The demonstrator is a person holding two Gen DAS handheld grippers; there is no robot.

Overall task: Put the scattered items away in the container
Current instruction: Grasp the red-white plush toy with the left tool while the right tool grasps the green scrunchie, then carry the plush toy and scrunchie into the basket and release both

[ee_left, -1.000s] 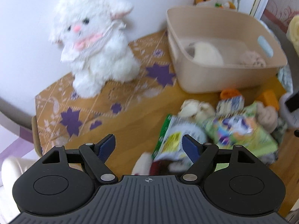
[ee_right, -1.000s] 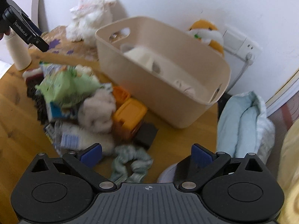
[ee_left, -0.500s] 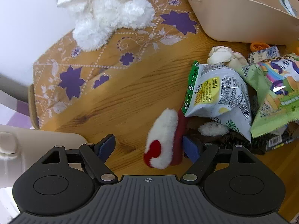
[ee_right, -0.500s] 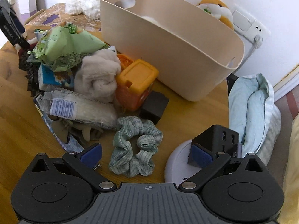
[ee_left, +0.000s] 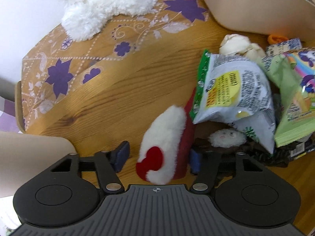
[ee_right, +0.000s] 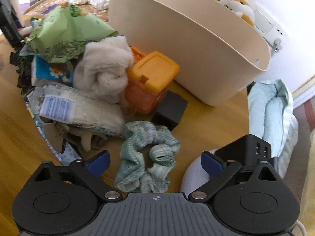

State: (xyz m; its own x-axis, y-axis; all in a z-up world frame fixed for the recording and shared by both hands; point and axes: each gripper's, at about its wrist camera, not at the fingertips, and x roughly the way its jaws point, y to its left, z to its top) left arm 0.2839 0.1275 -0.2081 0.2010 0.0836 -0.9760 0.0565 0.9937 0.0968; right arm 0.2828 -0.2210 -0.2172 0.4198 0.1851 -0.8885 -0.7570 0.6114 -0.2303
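Observation:
A beige tub (ee_right: 196, 45) stands on the wooden table; its corner shows in the left wrist view (ee_left: 256, 5). My left gripper (ee_left: 157, 156) is open, its fingers on either side of a red and white plush piece (ee_left: 163, 147) lying on the table, next to a white snack bag (ee_left: 232, 90). My right gripper (ee_right: 155, 160) is open around a pale green scrunchie (ee_right: 147, 155) lying on the table. Behind it lie an orange box (ee_right: 151, 80), a black cube (ee_right: 170, 112), a grey cloth (ee_right: 104, 70) and a green packet (ee_right: 67, 33).
A white plush rabbit (ee_left: 106, 5) sits on a patterned mat (ee_left: 65, 64) at the left. A pony packet (ee_left: 293, 96) lies right of the snack bag. A black charger on a white disc (ee_right: 244, 151) and a blue towel (ee_right: 275, 114) sit at the right.
Both grippers moved down and forward. The left one now straddles the red and white plush and has narrowed slightly. The right one now straddles the green scrunchie.

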